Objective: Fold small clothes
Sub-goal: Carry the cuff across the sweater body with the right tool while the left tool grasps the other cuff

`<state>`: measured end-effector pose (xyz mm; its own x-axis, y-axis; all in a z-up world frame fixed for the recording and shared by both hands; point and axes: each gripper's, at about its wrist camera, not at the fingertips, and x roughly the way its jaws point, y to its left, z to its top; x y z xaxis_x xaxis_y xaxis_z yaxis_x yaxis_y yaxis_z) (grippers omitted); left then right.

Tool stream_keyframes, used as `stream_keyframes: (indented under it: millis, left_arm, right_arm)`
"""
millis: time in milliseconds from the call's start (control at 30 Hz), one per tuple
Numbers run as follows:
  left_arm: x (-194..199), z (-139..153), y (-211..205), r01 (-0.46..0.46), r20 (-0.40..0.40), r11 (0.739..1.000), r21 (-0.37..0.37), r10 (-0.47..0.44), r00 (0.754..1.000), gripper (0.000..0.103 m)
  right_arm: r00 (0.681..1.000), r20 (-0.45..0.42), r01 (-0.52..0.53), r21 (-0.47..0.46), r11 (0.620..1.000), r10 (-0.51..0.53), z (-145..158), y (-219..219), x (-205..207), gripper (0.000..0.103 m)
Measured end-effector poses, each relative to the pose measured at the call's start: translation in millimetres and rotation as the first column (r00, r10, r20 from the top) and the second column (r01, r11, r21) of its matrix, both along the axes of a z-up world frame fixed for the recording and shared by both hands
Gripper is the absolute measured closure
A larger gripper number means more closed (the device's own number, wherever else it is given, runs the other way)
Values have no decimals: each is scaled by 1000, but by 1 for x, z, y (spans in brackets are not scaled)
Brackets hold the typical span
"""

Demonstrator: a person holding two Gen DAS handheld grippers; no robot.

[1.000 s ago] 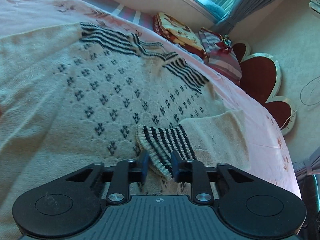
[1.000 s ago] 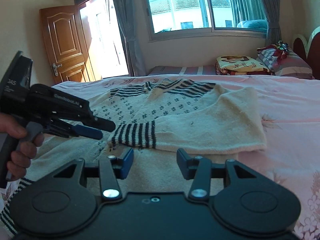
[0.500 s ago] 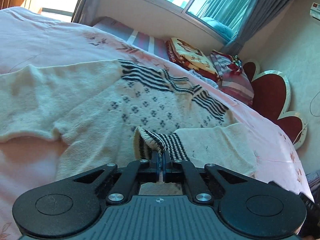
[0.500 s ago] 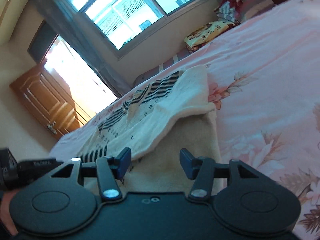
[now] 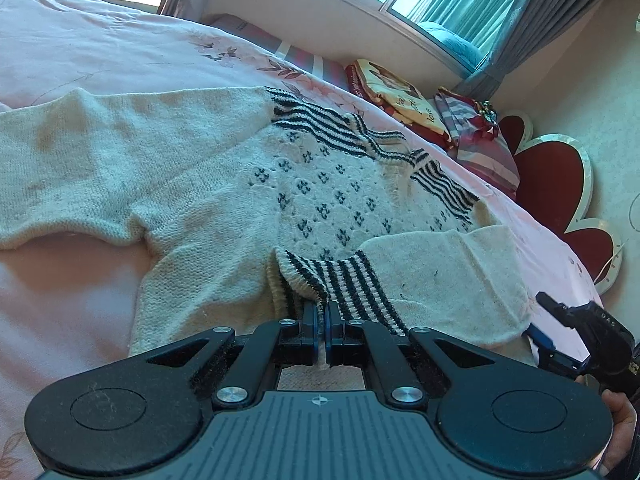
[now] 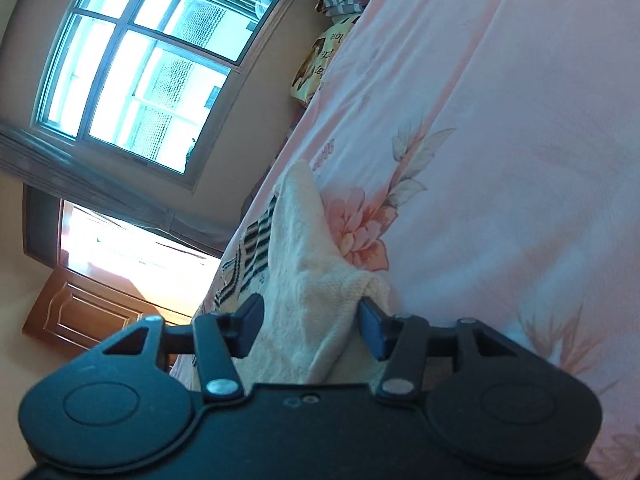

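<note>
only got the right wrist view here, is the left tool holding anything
Observer: Yes, the left tool is shut on the black-and-white striped knit cuff of the cream sweater.
Operator: where is that sleeve lying
Observer: It is folded across the sweater's dotted front, cuff near the middle.
Operator: and the other sleeve
Observer: The other cream sleeve lies spread out flat on the pink bedsheet, not yet folded.

One sweater [image 5: 248, 184], two hand-held grippers — left [image 5: 322, 322], right [image 6: 310, 322] — one bed [image 6: 500, 160].
</note>
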<state>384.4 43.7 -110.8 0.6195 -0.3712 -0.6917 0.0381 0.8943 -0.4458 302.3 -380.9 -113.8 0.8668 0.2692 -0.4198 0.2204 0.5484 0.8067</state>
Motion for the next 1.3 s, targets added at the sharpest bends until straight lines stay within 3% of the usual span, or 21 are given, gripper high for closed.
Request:
stream_keyframes:
  millis: [33, 100, 200, 267, 300, 333, 400, 600, 667, 733, 933, 1067, 1133, 1200, 1233, 1300]
  left_arm:
    - [1, 0, -1, -3, 4, 1000, 5, 3, 1000, 100]
    - [2, 1, -6, -17, 26, 998, 53, 16, 1000, 100]
    - [5, -3, -15, -2, 22, 993, 115, 0, 1000, 100]
    - [4, -3, -18, 9, 37, 990, 141, -15, 999, 100]
    - [4, -3, -19, 11, 40, 990, 142, -17, 999, 100]
    - [4, -3, -17, 10, 41, 991, 137, -16, 999, 100]
    - [4, -4, -15, 6, 45, 992, 125, -12, 999, 100]
    - [7, -1, -15, 7, 75, 993, 115, -15, 997, 100]
    - [9, -1, -16, 11, 77, 993, 117, -20, 997, 100]
    - [9, -2, -16, 7, 76, 989, 145, -18, 997, 100]
    - [10, -4, -12, 7, 95, 992, 128, -20, 995, 100]
    - [9, 3, -8, 8, 160, 995, 99, -24, 987, 100]
    - [14, -2, -12, 24, 119, 986, 164, -44, 992, 100]
    - [16, -7, -10, 32, 100, 988, 153, -48, 994, 100]
    - [16, -7, -10, 37, 101, 988, 153, -52, 994, 100]
    - [16, -7, -9, 36, 103, 988, 148, -52, 993, 100]
  right_arm:
    - [1000, -8, 12, -27, 1000, -13, 1, 0, 0, 94]
    - [998, -33, 53, -23, 998, -54, -2, -7, -3, 97]
    - [997, -60, 36, -32, 999, -38, -6, -9, -5, 100]
    - [999, -46, 8, -69, 998, -11, 4, -8, -7, 94]
    - [999, -32, 7, -114, 993, -11, 13, -8, -10, 86]
    - [1000, -13, 17, -164, 986, -19, 21, -7, -13, 71]
    - [999, 31, 1, -243, 970, 6, 33, -8, -8, 62]
    - [987, -72, -158, -337, 928, 142, 23, -5, 52, 66]
    - [977, -104, -213, -368, 905, 187, 17, 1, 60, 92]
    - [977, -108, -215, -438, 873, 186, 18, 6, 56, 96]
    - [977, -115, -215, -459, 862, 182, 23, 14, 55, 95]
    - [985, -39, -168, -445, 880, 169, 26, 1, 43, 96]
    - [984, -77, -178, -460, 870, 161, 20, 0, 46, 97]
    - [983, -85, -182, -463, 868, 160, 17, -1, 48, 92]
    - [986, -74, -166, -477, 863, 149, 22, -1, 48, 81]
    - [989, -22, -139, -506, 851, 149, 32, 1, 51, 81]
